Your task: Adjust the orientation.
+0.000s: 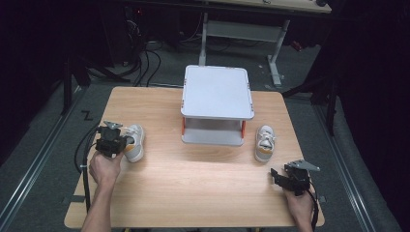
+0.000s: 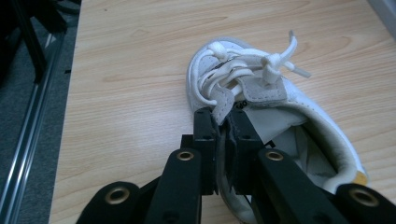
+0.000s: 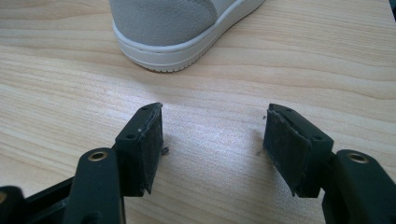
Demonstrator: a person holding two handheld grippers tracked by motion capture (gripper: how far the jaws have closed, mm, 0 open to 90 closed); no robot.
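Note:
Two small white shoes with laces lie on the wooden table. The left shoe sits near the table's left edge, and my left gripper is shut on it. In the left gripper view the jaws pinch the shoe's side wall beside the laces, one pad inside the opening. The right shoe rests right of the shelf. My right gripper hovers near the front right corner, open. In the right gripper view the shoe's grey heel lies a short way beyond the wide-apart jaws.
A white two-level shelf with orange posts stands at the table's far middle, between the shoes. Dark floor, cables and desk legs surround the table. Bare wood stretches across the middle front.

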